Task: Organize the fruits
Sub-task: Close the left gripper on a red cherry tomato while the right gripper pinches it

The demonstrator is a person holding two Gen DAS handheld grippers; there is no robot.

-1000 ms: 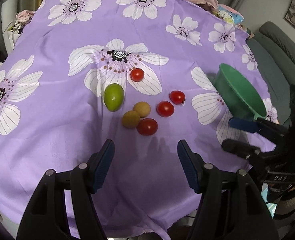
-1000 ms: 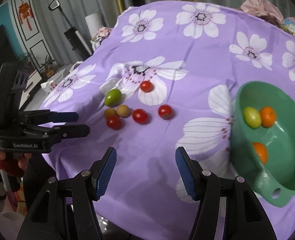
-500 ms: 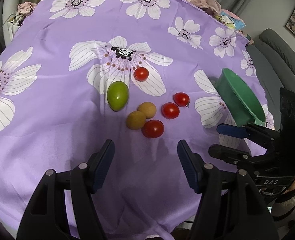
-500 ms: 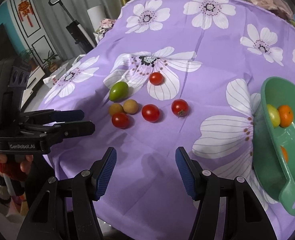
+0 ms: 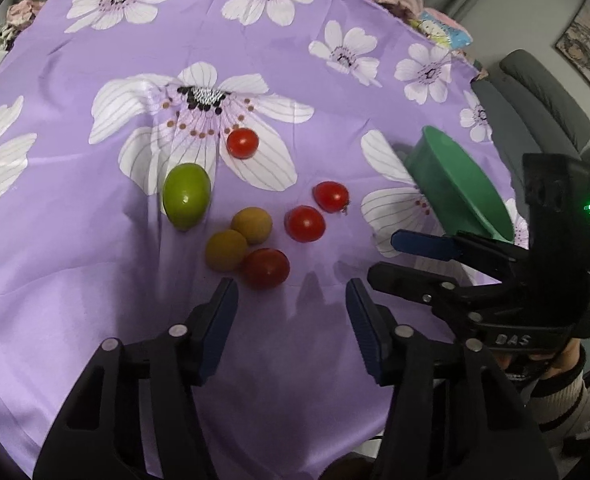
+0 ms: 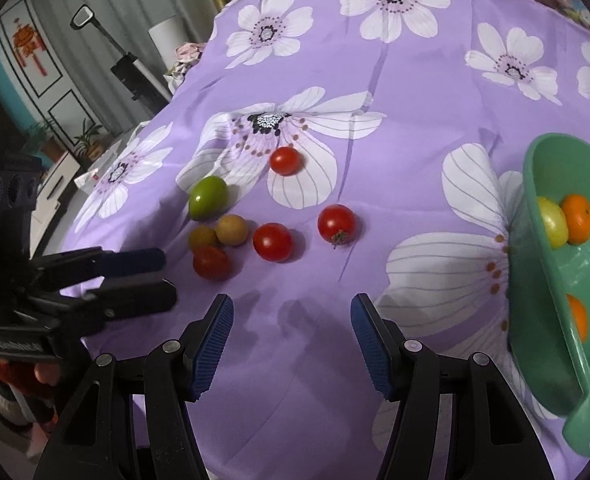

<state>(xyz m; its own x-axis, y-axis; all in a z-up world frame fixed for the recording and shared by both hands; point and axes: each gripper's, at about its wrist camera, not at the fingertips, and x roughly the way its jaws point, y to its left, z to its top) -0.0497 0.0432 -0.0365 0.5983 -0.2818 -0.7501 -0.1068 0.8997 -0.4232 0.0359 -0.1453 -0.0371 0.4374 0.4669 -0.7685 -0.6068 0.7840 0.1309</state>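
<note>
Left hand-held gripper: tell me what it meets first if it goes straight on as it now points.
Likely the nearest red tomato, just ahead of the open left hand-held gripper; depth is uncertain, so it might touch the purple cloth first.

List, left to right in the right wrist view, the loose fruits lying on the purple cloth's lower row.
Brownish-yellow round fruit → second tan round fruit → red tomato → stemmed red tomato.

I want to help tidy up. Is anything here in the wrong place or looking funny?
Yes. Seven fruits lie loose on the purple cloth, like the green one, while the green bowl already holds others. The bowl also sits tipped at the table's edge.
</note>
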